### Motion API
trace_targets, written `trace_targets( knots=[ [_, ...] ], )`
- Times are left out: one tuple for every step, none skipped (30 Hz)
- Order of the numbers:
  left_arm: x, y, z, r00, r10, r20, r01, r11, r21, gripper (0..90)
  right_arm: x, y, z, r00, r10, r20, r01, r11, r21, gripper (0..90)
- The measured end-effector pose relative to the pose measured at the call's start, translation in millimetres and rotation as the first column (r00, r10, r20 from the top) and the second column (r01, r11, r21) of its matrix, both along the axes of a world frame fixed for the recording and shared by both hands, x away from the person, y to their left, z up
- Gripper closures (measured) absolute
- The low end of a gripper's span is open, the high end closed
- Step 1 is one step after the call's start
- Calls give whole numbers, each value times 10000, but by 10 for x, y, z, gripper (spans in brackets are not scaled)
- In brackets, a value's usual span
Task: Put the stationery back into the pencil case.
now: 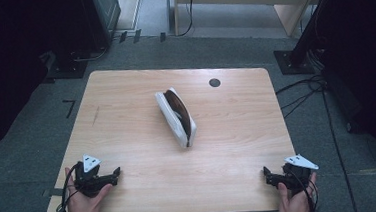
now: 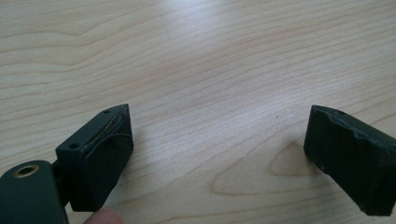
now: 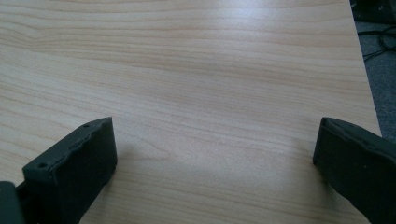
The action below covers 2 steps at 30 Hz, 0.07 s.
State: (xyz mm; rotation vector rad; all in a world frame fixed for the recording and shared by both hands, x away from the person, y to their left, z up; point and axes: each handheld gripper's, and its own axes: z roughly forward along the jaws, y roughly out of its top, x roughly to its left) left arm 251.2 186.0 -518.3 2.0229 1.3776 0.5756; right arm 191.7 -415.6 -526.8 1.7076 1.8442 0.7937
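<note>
A long white case (image 1: 177, 117) with a dark brown inside lies slantwise at the middle of the wooden table (image 1: 127, 125), standing partly open. My left gripper (image 1: 114, 174) rests low over the table's near left corner, held in a hand, pointing right. In the left gripper view it (image 2: 219, 144) is open, with bare wood between its jaws. My right gripper (image 1: 266, 173) sits at the near right corner, pointing left. In the right gripper view it (image 3: 215, 149) is open too, nothing between its jaws. Both are far from the case.
A round dark grommet (image 1: 214, 82) is set in the table near its far edge. Dark stands (image 1: 293, 58) and cables (image 1: 300, 95) sit on the grey floor to the right, and dark equipment (image 1: 85, 28) at the far left.
</note>
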Motion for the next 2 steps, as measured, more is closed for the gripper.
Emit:
trace_targets(
  knots=[
    [-2,-2,-1,10000,26,9,-26,10000,0,84,0,1,1,10000,-10,-9,10,10000,13,0],
    [-2,-2,0,10000,25,5,-25,10000,-5,84,0,1,1,10000,-5,-10,5,10000,7,0]
  ],
)
